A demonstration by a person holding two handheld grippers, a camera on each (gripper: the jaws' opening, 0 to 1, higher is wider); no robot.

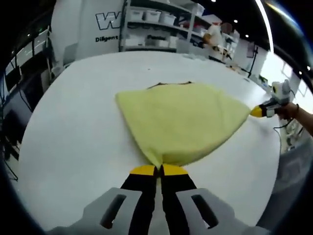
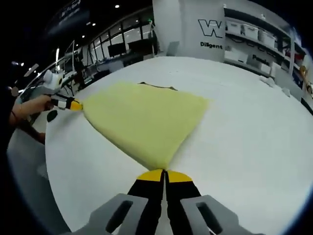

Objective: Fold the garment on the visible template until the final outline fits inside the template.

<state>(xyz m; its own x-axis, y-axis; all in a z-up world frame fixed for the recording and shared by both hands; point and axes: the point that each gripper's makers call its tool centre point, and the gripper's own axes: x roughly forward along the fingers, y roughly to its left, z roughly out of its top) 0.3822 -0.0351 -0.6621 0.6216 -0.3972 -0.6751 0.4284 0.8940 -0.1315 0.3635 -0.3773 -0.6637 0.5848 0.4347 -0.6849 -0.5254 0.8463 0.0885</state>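
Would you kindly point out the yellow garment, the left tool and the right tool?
yellow garment (image 1: 183,120): left gripper view, middle of the cloth.
left tool (image 1: 159,170): left gripper view, between its tips.
right tool (image 2: 165,175): right gripper view, between its tips.

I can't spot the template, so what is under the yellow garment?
A thin dark edge peeks out at the far side of the yellow garment on the white table; the rest is covered.

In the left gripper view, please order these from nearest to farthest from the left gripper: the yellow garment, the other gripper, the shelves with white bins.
1. The yellow cloth garment, pinched in the left gripper at its near corner.
2. The other gripper, holding the garment's far-right corner.
3. The shelves with white bins, beyond the white table.
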